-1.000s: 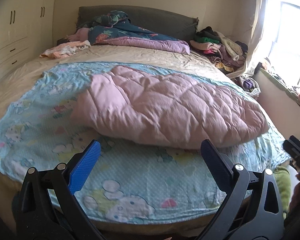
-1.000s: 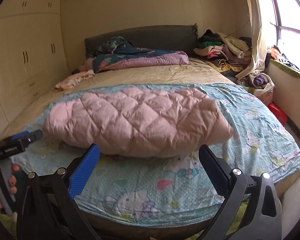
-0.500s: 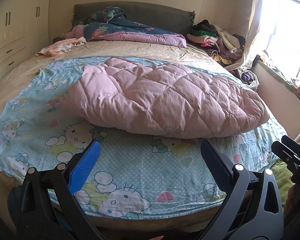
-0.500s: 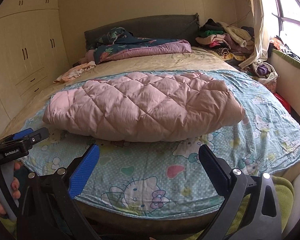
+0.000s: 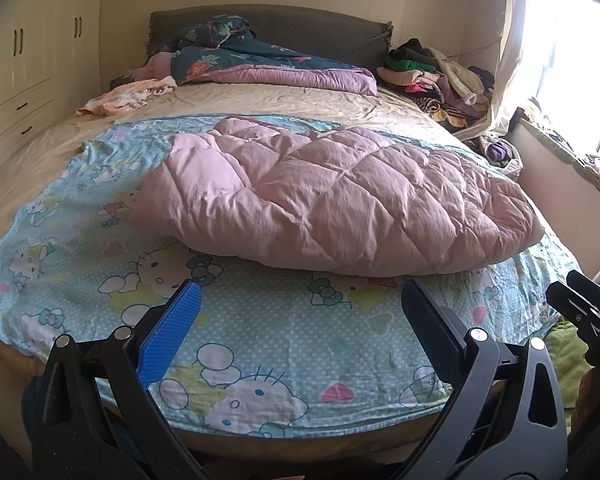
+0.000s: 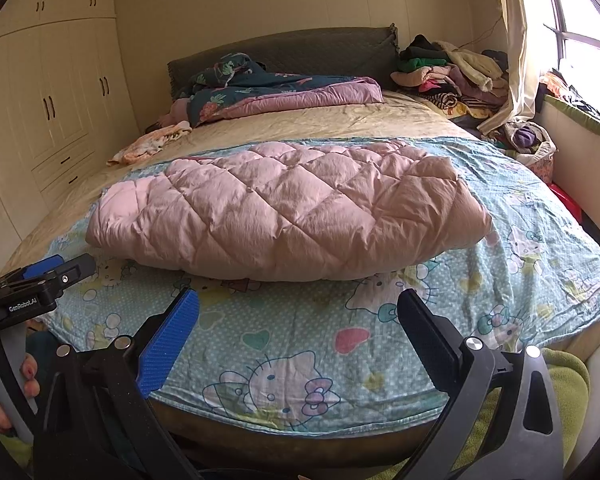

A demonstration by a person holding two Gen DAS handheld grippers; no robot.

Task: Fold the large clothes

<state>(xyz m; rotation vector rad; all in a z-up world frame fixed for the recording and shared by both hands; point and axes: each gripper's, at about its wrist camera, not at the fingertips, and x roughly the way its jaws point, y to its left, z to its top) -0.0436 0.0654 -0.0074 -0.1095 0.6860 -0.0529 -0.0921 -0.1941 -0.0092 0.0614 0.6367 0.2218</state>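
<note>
Closer now than a second ago, both my left gripper (image 5: 298, 312) and right gripper (image 6: 298, 316) hover with fingers wide and empty over the bed's (image 6: 340, 120) foot, the pink quilted coat (image 6: 284, 208) lying crosswise ahead, equally near both.

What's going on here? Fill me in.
A person holds tongs in each hand at the foot of a bed. Both the left tongs and right tongs are open and empty. A pink quilted garment, apparently folded, lies on the cartoon-print sheet, with neither tongs touching it.
</note>
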